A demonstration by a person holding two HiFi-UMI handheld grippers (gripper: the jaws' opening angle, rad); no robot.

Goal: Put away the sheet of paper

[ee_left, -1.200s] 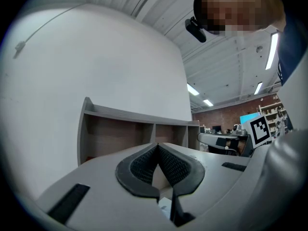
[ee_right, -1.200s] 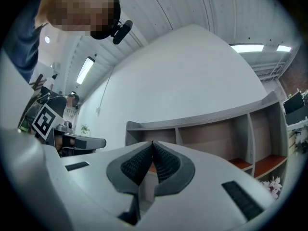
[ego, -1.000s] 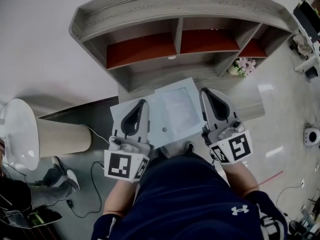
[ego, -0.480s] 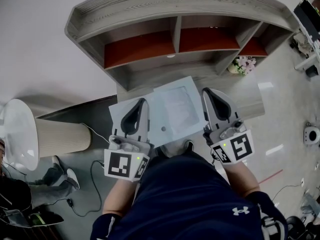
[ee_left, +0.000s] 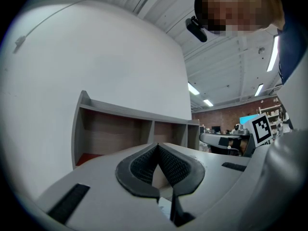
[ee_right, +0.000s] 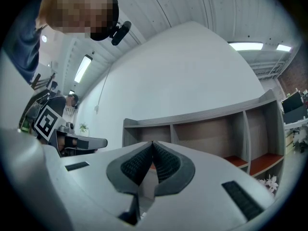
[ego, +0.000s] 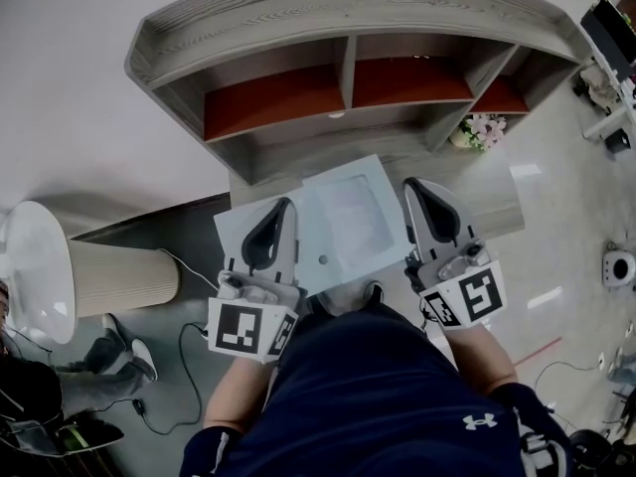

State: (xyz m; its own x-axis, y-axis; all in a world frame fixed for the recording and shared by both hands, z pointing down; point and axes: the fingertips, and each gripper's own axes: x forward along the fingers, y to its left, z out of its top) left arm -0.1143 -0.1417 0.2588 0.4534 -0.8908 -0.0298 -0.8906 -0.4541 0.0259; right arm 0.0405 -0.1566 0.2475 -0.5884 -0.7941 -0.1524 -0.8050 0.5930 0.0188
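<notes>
Head view, paper: We look down on the sheet of paper [ego: 348,215]. It lies flat and slightly askew on a grey ledge [ego: 489,207] in front of the shelf [ego: 348,8], outside its red-floored bays. A second pale layer shows under its left part; sheet or folder, we cannot tell.
Head view, tools: The left gripper [ego: 287,203] hangs over the left pale layer. The right gripper [ego: 408,181] sits just beside the paper's right edge. Both point towards the shelf.
Left gripper view: The jaw tips meet and nothing is pinched between them. Only a pale patch shows through the gap below.
Right gripper view: It is the same here, with the tips pressed together and nothing in their hold. The shelf's bays lie ahead.
Risk, grip: We judge that a thin sheet lying flat gives the jaws no edge to take. A scrape could crease or tear it.
Risk, slide: A sideways nudge could push the paper off the ledge's near edge.
Risk, layers: Both pale layers could lift together.
</notes>
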